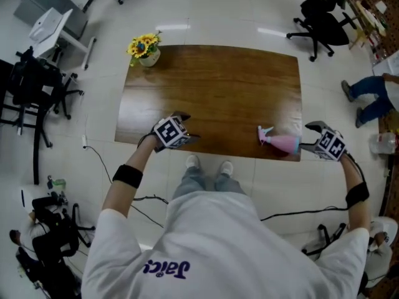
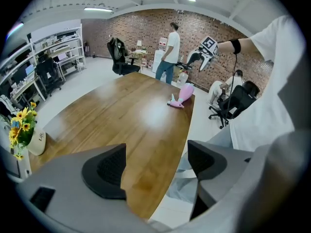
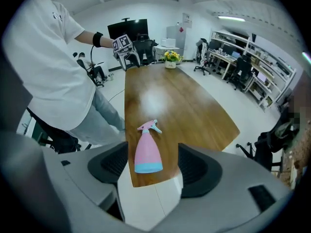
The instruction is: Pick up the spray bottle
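Observation:
A pink spray bottle [image 1: 280,143] with a light blue base lies on its side at the near right corner of the brown wooden table [image 1: 218,92], nozzle pointing left. My right gripper [image 1: 307,137] hangs just off that corner, open, its jaws standing either side of the bottle's base [image 3: 147,152] without closing on it. At the table's near left edge my left gripper [image 1: 189,128] is open with nothing between its jaws [image 2: 158,166]. From there the bottle [image 2: 182,94] shows far across the table.
A pot of yellow flowers [image 1: 144,47] stands at the far left corner. Office chairs [image 1: 321,20] and a person [image 1: 368,95] are at the right, a black chair [image 1: 31,92] is at the left. Cables run over the floor near my feet.

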`<state>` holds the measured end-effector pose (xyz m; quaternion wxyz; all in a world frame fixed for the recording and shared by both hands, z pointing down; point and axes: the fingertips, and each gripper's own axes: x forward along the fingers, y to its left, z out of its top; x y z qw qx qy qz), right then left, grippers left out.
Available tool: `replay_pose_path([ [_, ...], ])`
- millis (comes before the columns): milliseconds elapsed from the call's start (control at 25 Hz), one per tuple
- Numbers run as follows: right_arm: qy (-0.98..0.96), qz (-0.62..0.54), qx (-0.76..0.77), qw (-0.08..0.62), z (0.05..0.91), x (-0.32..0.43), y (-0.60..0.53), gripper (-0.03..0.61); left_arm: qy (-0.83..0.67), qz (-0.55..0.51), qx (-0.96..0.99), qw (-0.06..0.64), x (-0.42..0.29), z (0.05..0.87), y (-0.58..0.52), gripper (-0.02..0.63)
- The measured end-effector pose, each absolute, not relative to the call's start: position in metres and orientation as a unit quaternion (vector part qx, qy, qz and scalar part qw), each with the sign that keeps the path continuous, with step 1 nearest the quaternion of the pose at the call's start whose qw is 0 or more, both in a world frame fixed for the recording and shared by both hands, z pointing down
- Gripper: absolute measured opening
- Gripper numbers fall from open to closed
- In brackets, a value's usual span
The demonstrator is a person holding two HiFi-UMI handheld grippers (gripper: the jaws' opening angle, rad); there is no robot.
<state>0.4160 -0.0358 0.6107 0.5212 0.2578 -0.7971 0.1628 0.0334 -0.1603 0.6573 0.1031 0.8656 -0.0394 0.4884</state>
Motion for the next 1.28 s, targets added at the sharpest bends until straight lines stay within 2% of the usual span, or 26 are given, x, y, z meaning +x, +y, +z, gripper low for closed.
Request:
replay_pose_path([
  [240,-0.793,0.163,0.192,0.555,0.653,0.379,-0.053,0.328,-0.059,0.492,0.861,0.113,0.024,0.669,-0.155,0.408],
  [560,-0.790,0.172,0.121,0.576,0.702,0.333,-0.066,0.328,-0.086,0.445,0.882,0.126,0.028,0.661,-0.147,0.408],
  [840,-0.764,0.218,0.100,0.599,0.750,0.334,-0.064,0.328,-0.134,0.400,0.899,0.120,0.032,0.634,-0.149,0.408],
  [1280,-0.746,0.211,0.063,0.628,0.778,0.319,-0.064,0.328,-0.200,0.292,0.930,0.096,0.033,0.568,-0.164,0.408],
])
